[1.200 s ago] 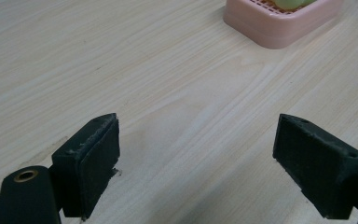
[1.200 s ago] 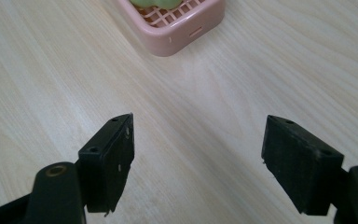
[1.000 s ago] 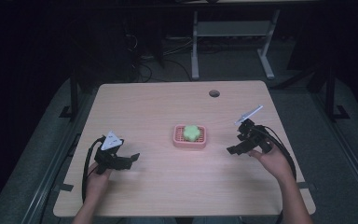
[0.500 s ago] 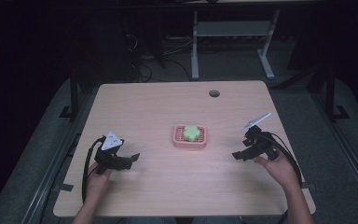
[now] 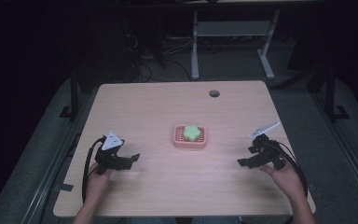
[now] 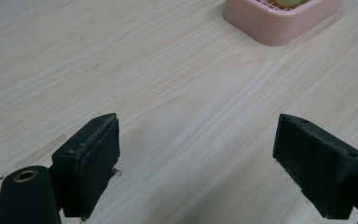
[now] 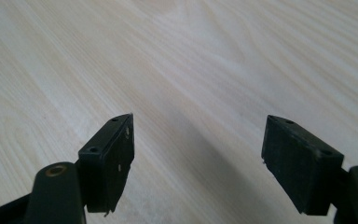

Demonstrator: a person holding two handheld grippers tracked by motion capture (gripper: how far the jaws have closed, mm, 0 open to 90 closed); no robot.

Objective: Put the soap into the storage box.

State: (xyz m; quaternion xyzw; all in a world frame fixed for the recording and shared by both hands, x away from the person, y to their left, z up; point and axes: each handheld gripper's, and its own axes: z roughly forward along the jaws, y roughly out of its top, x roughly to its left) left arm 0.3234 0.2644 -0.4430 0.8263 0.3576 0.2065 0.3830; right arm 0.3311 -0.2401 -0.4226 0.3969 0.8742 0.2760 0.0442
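Since the earlier frame the right tongs [image 5: 243, 163] have drawn back toward the lower right of the high view; the left tongs [image 5: 133, 158] are unmoved at lower left. Both are released, jaws wide apart over bare light wooden worktop [image 5: 158, 107]. The pink slatted plastic dish [image 5: 189, 142] holding a green flower-shaped soap [image 5: 191, 133] sits at centre frame. Risk: a one-sided approach could push the light dish across the worktop.

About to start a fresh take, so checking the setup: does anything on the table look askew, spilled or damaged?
Nothing stands out. The pink tray sits flat mid-table with the green piece inside it. The left gripper and right gripper are open and hold nothing. The table shows no spill.
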